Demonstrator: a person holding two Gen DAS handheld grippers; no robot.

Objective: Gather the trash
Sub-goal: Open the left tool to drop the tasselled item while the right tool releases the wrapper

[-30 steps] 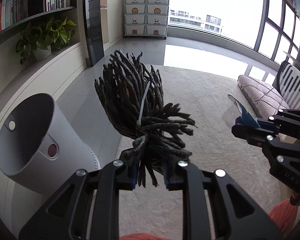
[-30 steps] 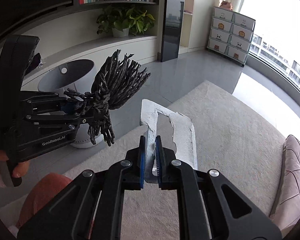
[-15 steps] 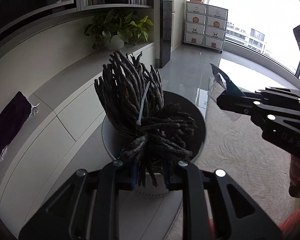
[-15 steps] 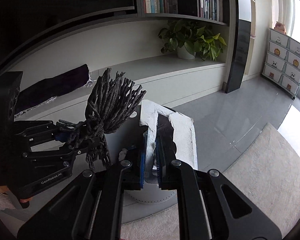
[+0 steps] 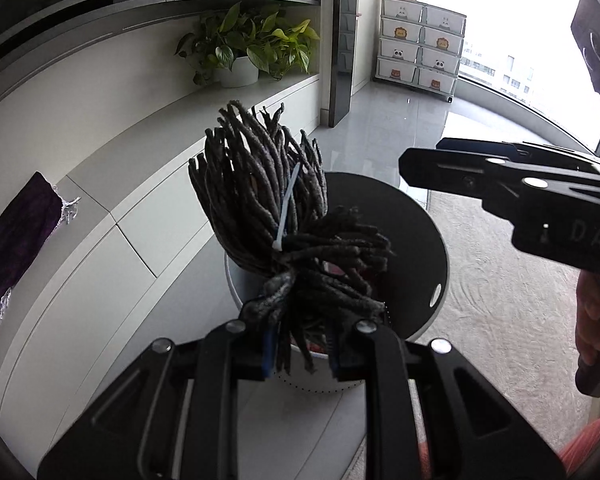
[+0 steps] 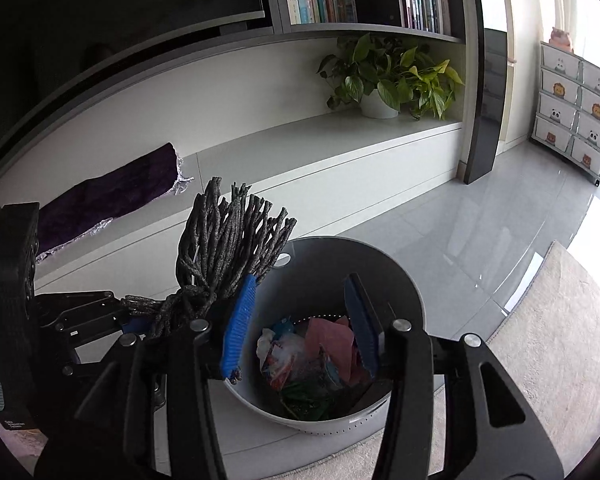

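Observation:
My left gripper [image 5: 300, 354] is shut on a dark grey bundle of mop yarn [image 5: 276, 216] tied with a white zip tie, held over the near rim of the round grey trash bin [image 5: 436, 300]. The bundle [image 6: 228, 248] also shows in the right wrist view, left of the bin. My right gripper [image 6: 300, 340] is open and empty, right above the bin [image 6: 404, 292], which holds several wrappers and papers [image 6: 312, 356]. The right gripper also shows in the left wrist view [image 5: 420, 172], above the bin's far side.
A low white cabinet ledge [image 6: 300, 144] runs behind the bin with a potted plant [image 6: 388, 76] and a purple cloth [image 6: 108, 196]. A beige rug [image 6: 540, 344] lies right of the bin. White drawer units [image 6: 576, 108] stand far right.
My right gripper has opened and the white paper scrap it held is gone from its fingers. Both grippers have moved closer over the bin.

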